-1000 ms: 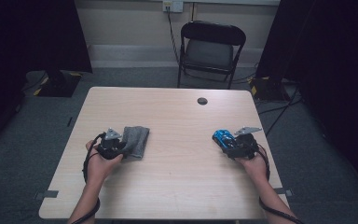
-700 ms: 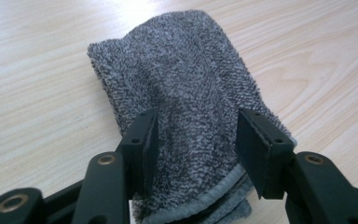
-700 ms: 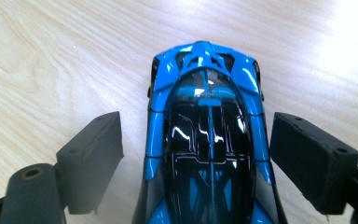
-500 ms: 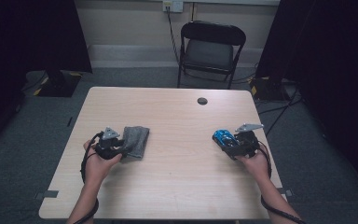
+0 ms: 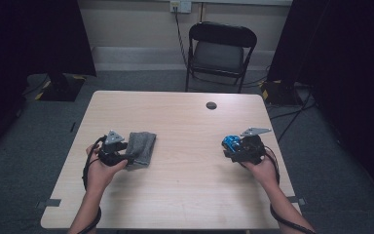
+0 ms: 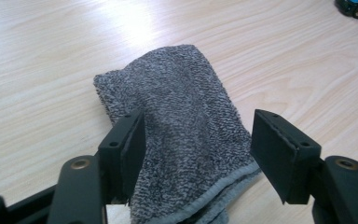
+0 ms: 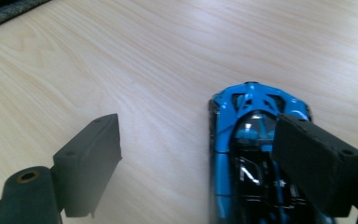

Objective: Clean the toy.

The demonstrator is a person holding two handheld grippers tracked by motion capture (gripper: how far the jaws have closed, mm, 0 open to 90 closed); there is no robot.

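Left claw (image 6: pixel 193 154) newly open over towel (image 6: pixel 177 116)

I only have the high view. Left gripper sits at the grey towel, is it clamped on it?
Observer: No. In the left gripper view the left gripper has been opening; its fingers straddle the folded grey towel without pressing it.
Operator: And the right one, holding the blue car?
Observer: No. The right gripper is open, and the blue toy car lies on the table beneath one finger, not between the two.
Operator: Towel flat?
Observer: Folded, hemmed edge nearest the fingers.
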